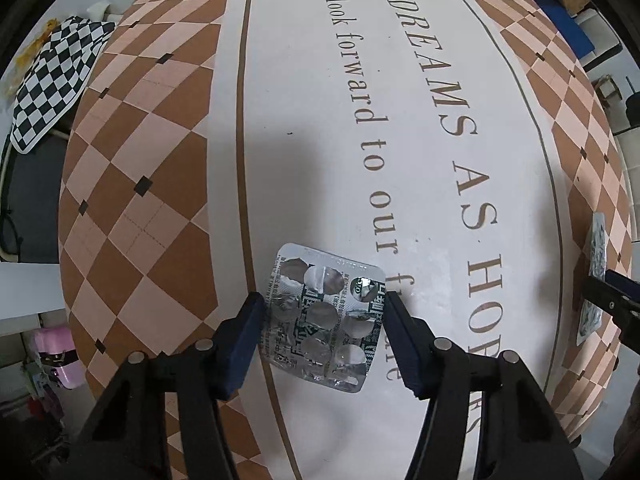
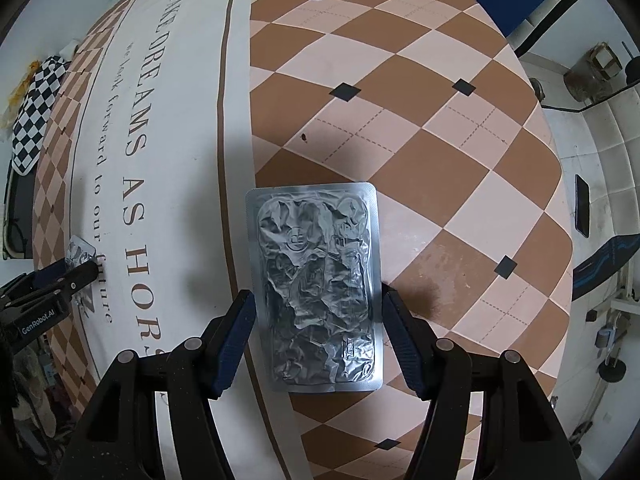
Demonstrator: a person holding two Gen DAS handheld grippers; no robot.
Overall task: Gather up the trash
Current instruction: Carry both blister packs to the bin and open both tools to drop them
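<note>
Tablecloth (image 2: 400,128); checkered cloth (image 1: 56,76) well apart

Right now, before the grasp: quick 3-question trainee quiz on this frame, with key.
1. True or false: the left gripper straddles a used pill blister.
2. What lies between the fingers of the right gripper? A) crumpled foil blister pack B) paper cup C) bottle
3. Fill in: both items lie on the ___.

Key: 1 true; 2 A; 3 tablecloth
</note>
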